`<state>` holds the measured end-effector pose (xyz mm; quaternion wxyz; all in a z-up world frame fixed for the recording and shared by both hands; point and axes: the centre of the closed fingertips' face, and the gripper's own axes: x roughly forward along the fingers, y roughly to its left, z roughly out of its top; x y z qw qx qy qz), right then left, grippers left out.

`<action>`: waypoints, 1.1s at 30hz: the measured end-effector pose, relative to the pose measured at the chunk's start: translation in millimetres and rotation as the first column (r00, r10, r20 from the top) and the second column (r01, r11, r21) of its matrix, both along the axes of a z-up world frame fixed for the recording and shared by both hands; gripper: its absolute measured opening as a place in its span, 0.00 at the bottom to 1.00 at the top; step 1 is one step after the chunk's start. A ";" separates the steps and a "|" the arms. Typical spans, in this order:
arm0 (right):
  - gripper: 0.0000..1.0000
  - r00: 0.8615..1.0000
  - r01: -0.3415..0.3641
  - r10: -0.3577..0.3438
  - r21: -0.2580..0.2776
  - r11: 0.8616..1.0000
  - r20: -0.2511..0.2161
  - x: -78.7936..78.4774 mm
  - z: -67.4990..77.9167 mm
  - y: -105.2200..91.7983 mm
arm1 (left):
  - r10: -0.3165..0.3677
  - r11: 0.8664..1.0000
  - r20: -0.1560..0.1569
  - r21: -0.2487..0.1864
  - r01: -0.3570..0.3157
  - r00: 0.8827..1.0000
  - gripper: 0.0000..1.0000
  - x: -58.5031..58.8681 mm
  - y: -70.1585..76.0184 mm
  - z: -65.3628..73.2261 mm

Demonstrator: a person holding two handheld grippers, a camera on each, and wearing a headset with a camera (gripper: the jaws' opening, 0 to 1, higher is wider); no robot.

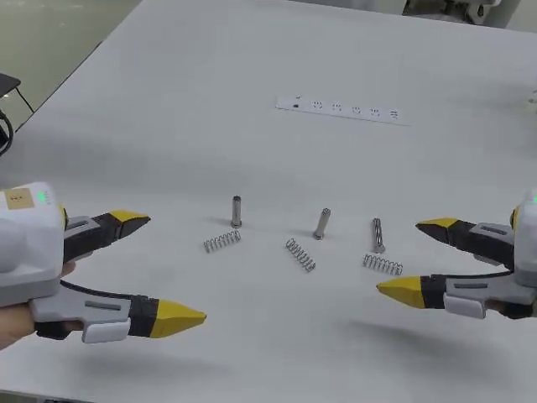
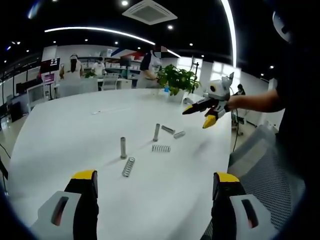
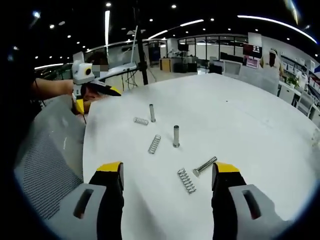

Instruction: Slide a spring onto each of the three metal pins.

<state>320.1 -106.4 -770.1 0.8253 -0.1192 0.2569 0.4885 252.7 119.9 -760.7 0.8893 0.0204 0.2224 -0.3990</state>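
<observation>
surface: white table [image 1: 252,67], power strip [image 1: 344,109] at its far side; the gripper views show an open office behind.
head view, grippers: left gripper [image 1: 159,267] and right gripper [image 1: 417,257] hover at either end of the row of parts. Both have their jaws spread wide and hold nothing.
head view, pins: first pin [image 1: 236,211] stands upright. Second pin [image 1: 322,223] leans, top toward the right gripper. Third pin [image 1: 377,235] has its long axis running away from the person.
head view, springs: first spring [image 1: 221,242], second spring [image 1: 299,254] and third spring [image 1: 383,264] lie flat, each just in front of its pin, none on one. The first and third lie roughly across the view, the second diagonally.
left gripper view: first pin [image 2: 123,147] is vertical, with the first spring [image 2: 128,166] nearest the jaws, its axis pointing away from them.
right gripper view: third pin [image 3: 205,166] looks tipped over, next to the third spring [image 3: 186,180] (fisheye, so not certain).
step: start, no springs fitted yet.
next move: pinch one spring lightly, turn its axis vertical, line its bore over a pin top and let it drop. The third pin probably needs steadying by the other gripper.
</observation>
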 end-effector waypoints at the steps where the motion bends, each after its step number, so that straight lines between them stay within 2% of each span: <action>1: 0.71 1.000 0.003 -0.003 0.002 1.000 0.001 2.1 0.7 0.6 | 0.000 1.000 0.000 0.000 0.000 1.000 0.92 0.0 0.0 -0.1; 9: 0.63 0.998 0.055 -0.055 0.010 0.998 -0.019 24.2 5.7 4.6 | 0.006 1.000 -0.003 0.002 -0.006 1.000 0.92 -0.2 2.4 -1.5; 13: 0.59 0.997 0.074 -0.074 -0.006 0.997 -0.029 34.1 2.7 4.8 | 0.007 1.000 -0.004 0.002 -0.006 1.000 0.92 -0.3 2.7 -1.4; 16: 0.56 0.993 0.100 -0.102 -0.034 0.994 -0.067 39.9 -4.3 2.2 | 0.005 1.000 -0.003 0.004 -0.005 1.000 0.92 -0.4 2.6 -1.2; 18: 0.53 0.985 0.136 -0.142 -0.067 0.988 -0.098 45.3 -11.0 -2.3 | 0.004 1.000 -0.001 0.003 -0.004 1.000 0.92 0.1 2.5 -0.9; 23: 0.45 0.974 0.169 -0.182 -0.101 0.980 -0.137 56.9 -20.5 -4.7 | 0.005 1.000 -0.002 0.002 -0.005 1.000 0.91 0.6 1.7 -0.5; 27: 0.38 0.955 0.219 -0.237 -0.115 0.969 -0.177 67.2 -25.8 -7.3 | 0.002 1.000 -0.008 0.008 -0.002 1.000 0.90 -0.7 2.0 -2.0; 30: 0.31 0.925 0.272 -0.296 -0.132 0.953 -0.236 69.1 -31.9 -11.6 | 0.003 1.000 -0.010 0.006 -0.003 1.000 0.90 -1.4 1.9 -2.1; 31: 0.28 0.925 0.273 -0.297 -0.133 0.953 -0.235 72.9 -33.4 -11.9 | 0.004 1.000 -0.010 0.005 -0.004 1.000 0.90 -1.3 2.3 -2.0; 33: 0.24 0.910 0.297 -0.324 -0.139 0.945 -0.258 75.6 -37.4 -13.1 | 0.007 1.000 -0.008 0.005 -0.007 1.000 0.90 -1.3 3.1 -1.6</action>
